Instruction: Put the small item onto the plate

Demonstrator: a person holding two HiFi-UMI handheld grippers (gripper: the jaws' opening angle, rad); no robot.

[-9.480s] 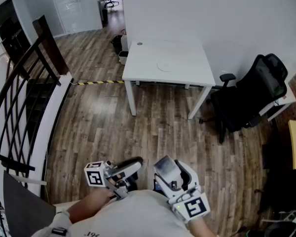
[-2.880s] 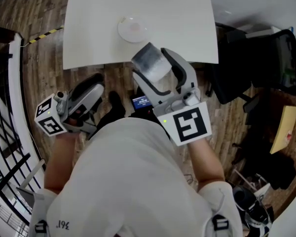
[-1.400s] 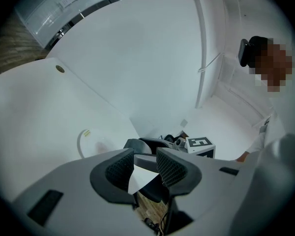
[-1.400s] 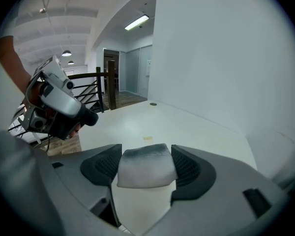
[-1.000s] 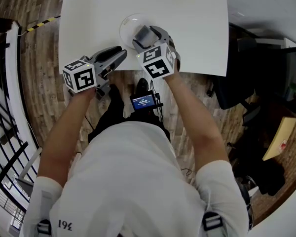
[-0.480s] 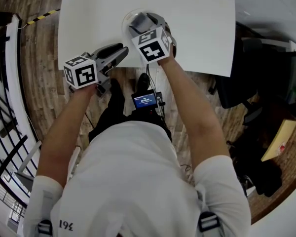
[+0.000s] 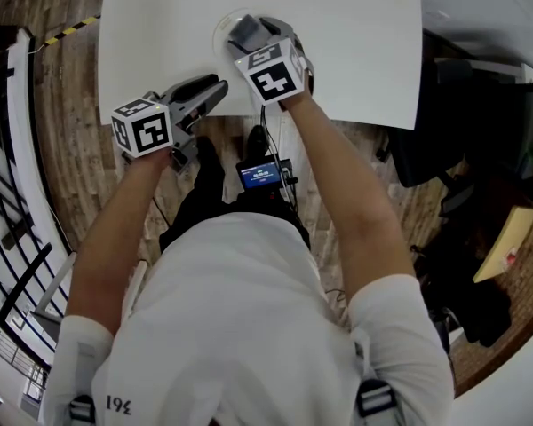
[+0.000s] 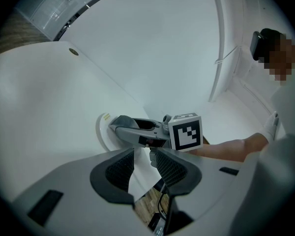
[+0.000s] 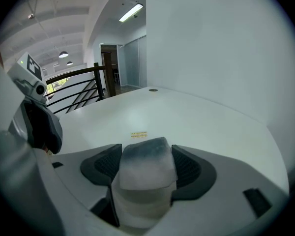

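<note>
A small grey-and-white block [image 9: 143, 173] sits clamped between the pads of my right gripper [image 9: 143, 165], which is shut on it. In the head view this right gripper [image 7: 250, 34] hovers over the clear round plate [image 7: 220, 27] near the front of the white table [image 7: 355, 34]. The left gripper view shows the plate [image 8: 102, 132] as a pale disc with a small yellow label, the right gripper's nose lying over it. My left gripper [image 7: 210, 89] rests at the table's front edge, left of the plate, its jaws [image 8: 145, 163] nearly together and holding nothing.
A black stair railing [image 9: 81, 90] stands beyond the table's left side. A dark office chair [image 7: 426, 140] is at the table's right. A small screen [image 7: 264, 173] hangs at the person's waist above the wooden floor [image 7: 62, 78].
The person has walked up to the table. My right gripper carried the block forward until it hangs over the plate; the left gripper rose to the table edge.
</note>
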